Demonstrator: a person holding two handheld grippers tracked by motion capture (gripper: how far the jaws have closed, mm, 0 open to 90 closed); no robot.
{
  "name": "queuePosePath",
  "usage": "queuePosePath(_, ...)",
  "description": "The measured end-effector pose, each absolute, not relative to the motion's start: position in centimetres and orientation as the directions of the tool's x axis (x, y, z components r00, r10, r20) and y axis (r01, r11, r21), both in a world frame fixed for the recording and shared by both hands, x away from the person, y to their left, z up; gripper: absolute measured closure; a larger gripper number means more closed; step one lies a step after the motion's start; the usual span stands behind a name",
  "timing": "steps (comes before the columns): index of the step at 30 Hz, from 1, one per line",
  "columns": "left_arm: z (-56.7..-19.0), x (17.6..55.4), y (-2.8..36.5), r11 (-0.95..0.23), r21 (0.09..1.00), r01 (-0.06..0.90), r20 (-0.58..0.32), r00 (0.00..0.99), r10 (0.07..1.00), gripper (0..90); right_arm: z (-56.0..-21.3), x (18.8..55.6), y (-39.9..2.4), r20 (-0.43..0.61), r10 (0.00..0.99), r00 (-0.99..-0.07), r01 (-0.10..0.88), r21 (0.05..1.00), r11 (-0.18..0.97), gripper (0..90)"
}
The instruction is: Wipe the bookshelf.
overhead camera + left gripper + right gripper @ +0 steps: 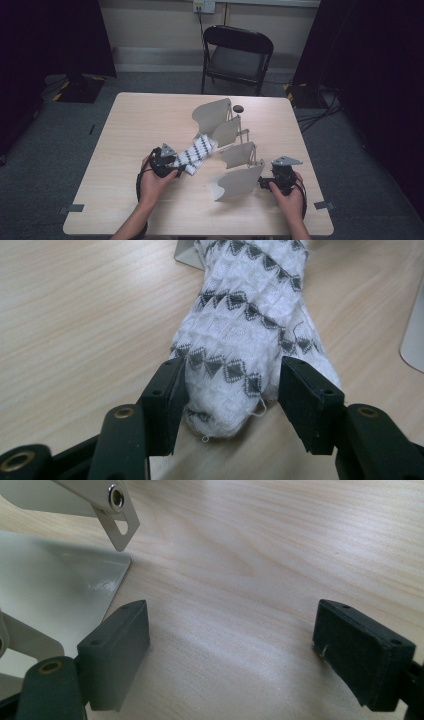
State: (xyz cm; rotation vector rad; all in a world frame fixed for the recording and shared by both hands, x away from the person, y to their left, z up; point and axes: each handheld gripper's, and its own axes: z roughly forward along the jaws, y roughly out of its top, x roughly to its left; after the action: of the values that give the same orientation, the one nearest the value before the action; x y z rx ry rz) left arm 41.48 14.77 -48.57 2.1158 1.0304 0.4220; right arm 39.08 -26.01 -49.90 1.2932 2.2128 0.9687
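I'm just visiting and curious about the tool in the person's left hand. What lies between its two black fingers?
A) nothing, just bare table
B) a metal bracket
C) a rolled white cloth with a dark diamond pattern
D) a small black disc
C: in the left gripper view the end of the rolled white cloth with dark diamond rows sits between the left gripper and its two fingers.

Right claw (pixel 232 650) seen along own two black jaws, rising from bottom edge; jaws stand wide apart, nothing between them, pale wood-grain tabletop (pixel 280 555) bare in gap. Left jaw near edge of glossy off-white curved panel (pixel 55 590) standing on tabletop at left. Second pale panel (pixel 45 492) at upper left, carrying metal bracket (pixel 120 517) with rivet and slot, hanging above tabletop.
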Motion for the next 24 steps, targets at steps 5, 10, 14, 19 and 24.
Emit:
queuePosePath(5, -48.4, 43.0, 13.5, -0.419, 0.735, 0.533, -0.019, 0.634, 0.773, 43.6, -49.9, 39.1, -26.0, 0.006, 0.868, -0.496, 0.593, 0.733, 0.334, 14.5)
queuePosePath(10, -47.8, 44.6, 12.5, -0.420, 0.742, 0.523, -0.015, 0.638, 0.770, 43.6, -49.9, 39.2, -26.0, 0.005, 0.866, -0.500, 0.591, 0.734, 0.336, 14.5)
queuePosePath(14, -47.7, 45.8, 11.5, -0.419, 0.748, 0.514, -0.027, 0.655, 0.755, 42.7, -49.9, 39.2, -26.0, 0.006, 0.865, -0.502, 0.590, 0.733, 0.338, 14.4)
queuePosePath(19, -47.5, 45.8, 11.2, -0.405, 0.750, 0.524, -0.043, 0.649, 0.759, 41.8, -49.9, 39.2, -26.1, 0.006, 0.863, -0.506, 0.588, 0.734, 0.340, 14.4)
queuePosePath(24, -47.0, 44.2, 12.3, -0.404, 0.755, 0.516, -0.044, 0.655, 0.755, 45.0, -49.9, 39.2, -26.1, 0.005, 0.861, -0.508, 0.587, 0.734, 0.342, 14.5)
